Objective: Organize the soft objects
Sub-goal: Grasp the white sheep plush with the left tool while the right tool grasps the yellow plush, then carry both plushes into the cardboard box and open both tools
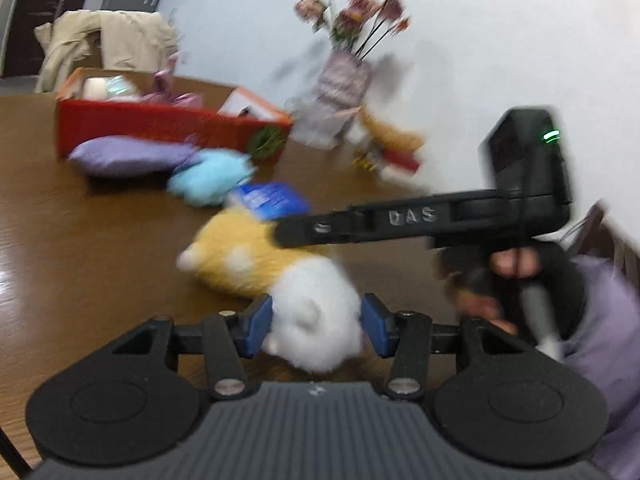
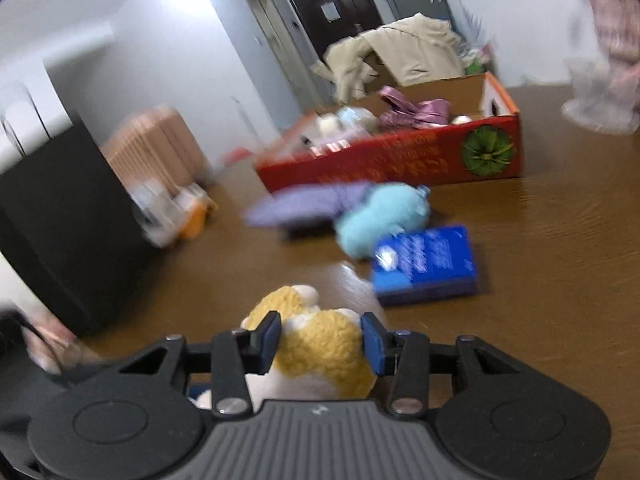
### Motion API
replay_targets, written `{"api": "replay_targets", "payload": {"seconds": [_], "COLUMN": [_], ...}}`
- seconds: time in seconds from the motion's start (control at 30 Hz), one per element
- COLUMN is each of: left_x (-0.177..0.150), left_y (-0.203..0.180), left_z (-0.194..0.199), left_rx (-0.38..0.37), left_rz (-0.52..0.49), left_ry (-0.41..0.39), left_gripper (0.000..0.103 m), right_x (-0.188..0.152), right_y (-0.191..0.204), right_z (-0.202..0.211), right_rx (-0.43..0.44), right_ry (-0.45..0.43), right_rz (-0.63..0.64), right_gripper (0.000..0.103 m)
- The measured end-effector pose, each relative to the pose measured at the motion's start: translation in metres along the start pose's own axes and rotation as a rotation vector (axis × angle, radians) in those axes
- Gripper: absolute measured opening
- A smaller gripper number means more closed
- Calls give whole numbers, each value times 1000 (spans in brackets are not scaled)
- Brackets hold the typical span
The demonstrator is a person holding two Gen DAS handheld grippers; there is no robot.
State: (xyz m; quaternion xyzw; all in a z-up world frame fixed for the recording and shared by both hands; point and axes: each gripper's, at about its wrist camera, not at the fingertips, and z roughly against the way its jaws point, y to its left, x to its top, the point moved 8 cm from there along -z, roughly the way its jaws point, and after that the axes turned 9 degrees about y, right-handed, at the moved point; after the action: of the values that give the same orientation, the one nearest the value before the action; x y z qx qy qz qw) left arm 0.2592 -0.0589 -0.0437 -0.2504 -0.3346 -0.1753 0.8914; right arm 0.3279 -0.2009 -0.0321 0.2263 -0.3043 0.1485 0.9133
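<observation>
Plush fills the left wrist view: the yellow-and-white plush toy is gripped at its white end by the left gripper, whose blue pads are pressed into the fur on either side. The right gripper's black body is seen reaching across above the toy's yellow part from the right. Farther back on the brown worktop, a light blue plush and a purple cushion are seen beside a red box. In the right wrist view, the same toy's yellow part is clamped between the right gripper pads, close against the gripper body. A blue packet is seen lying just beyond it on the worktop.
</observation>
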Motion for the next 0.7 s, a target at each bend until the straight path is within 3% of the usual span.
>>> {"api": "replay_targets", "payload": {"seconds": [0.07,0.13,0.2,0.23,0.33,0.47,0.57,0.7], "left_x": [-7,-7,-4,-4,-2,-9,-23,-39], "left_y": [17,35,54,58,50,44,38,30], "left_z": [5,18,27,32,47,44,47,38], "left_rx": [48,144,288,308,123,117,41,-49], "left_rz": [9,48,106,131,181,238,290,357], "left_ry": [3,-31,-59,-72,-146,-66,-37,-3], "left_gripper": [68,68,65,65,78,79,81,80], "right_x": [-11,-20,-32,-37,-45,-52,-61,-67], "right_y": [7,7,7,12,19,10,15,21], "right_z": [10,21,33,37,50,59,63,52], "right_rx": [-36,-113,-170,-162,-141,-184,-136,-109], "right_ry": [-28,-45,-50,-54,-104,-117,-115,-96], "right_rz": [-1,-56,-144,-139,-150,-196,-187,-172], "right_gripper": [45,45,46,46,48,52,61,57]}}
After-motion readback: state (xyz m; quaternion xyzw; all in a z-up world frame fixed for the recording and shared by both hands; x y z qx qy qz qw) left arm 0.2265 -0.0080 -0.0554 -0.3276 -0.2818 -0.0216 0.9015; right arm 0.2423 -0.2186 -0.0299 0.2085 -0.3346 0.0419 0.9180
